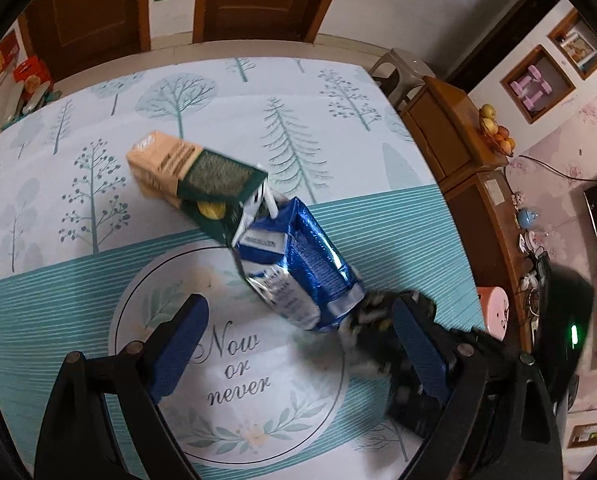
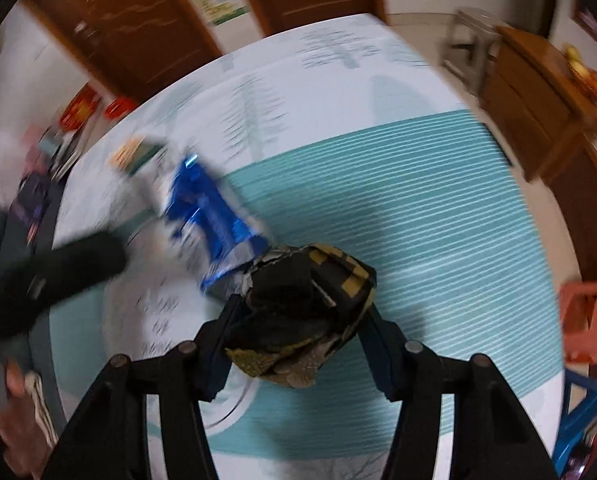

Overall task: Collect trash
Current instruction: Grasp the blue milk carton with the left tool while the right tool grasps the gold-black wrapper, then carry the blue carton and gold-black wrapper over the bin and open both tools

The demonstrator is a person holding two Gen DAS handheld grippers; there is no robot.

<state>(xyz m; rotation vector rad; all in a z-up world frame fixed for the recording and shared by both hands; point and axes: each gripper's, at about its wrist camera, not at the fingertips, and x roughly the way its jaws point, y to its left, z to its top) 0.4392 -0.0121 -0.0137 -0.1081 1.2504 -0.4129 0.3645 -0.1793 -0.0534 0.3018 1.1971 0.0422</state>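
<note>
A crushed blue and silver carton (image 1: 294, 268) lies on the tree-print tablecloth (image 1: 218, 92), leaning against a green and tan box (image 1: 194, 176). My left gripper (image 1: 298, 344) is open and empty, its blue-padded fingers (image 1: 178, 340) on either side just short of the blue carton. My right gripper (image 2: 298, 340) is shut on a crumpled black and yellow carton (image 2: 310, 312), held above the cloth beside the blue carton (image 2: 214, 216). The green and tan box (image 2: 134, 152) shows blurred behind it. The black and yellow carton and right gripper also show in the left wrist view (image 1: 382, 316).
A wooden cabinet (image 1: 458, 148) with a fruit bowl (image 1: 496, 132) stands right of the table. A grey stool (image 1: 402, 68) is at the far right corner, a pink stool (image 2: 590, 324) on the right. Boxes and clutter (image 1: 22, 88) lie at the left edge. Brown doors (image 1: 98, 4) are behind.
</note>
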